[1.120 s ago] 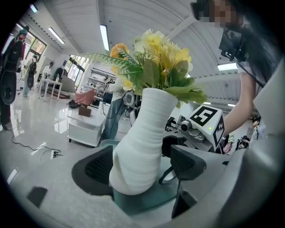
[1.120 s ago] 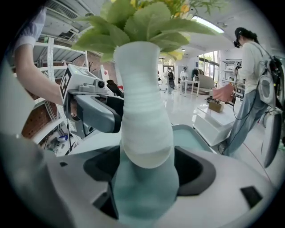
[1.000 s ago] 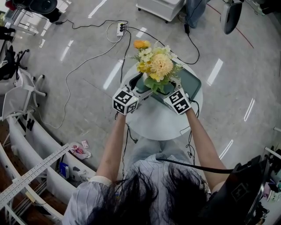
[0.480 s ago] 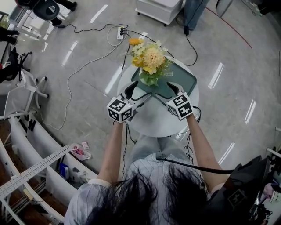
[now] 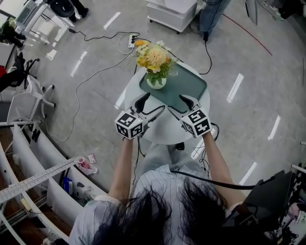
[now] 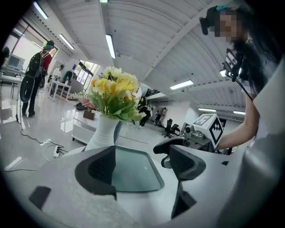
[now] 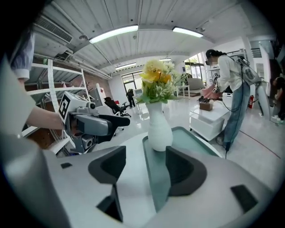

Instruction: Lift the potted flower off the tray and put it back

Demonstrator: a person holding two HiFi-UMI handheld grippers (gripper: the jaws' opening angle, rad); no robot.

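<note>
Here, nearest the camera, the person's two forearms reached out over the near edge of the round white table (image 5: pixel 165 128), one gripper in each hand. The left gripper (image 5: pixel 149 106) sat over the table's near left edge with its jaws wide apart and nothing between them; in its own view (image 6: pixel 142 162) only the tray showed beyond the pads. The right gripper (image 5: pixel 180 106) hovered over the near right edge, beside the tray's near corner. Its jaws (image 7: pixel 147 169) had just been closing a little, yet they stood apart, with nothing clamped between them. Both grippers were well clear of the flower.

Past them, the green tray (image 5: pixel 185 88) lay on the far half of the table, turned at an angle to the person. The potted flower (image 5: pixel 154 64), yellow and cream blooms in a white vase, stood upright on the tray at its far left corner, touching neither gripper. Each gripper view showed it standing on the tray (image 6: pixel 111 107) (image 7: pixel 159 111).

Farther off, a power strip (image 5: pixel 130 40) with trailing cables lay on the grey floor beyond the table, and a white cabinet (image 5: pixel 173 9) stood beyond that.
</note>
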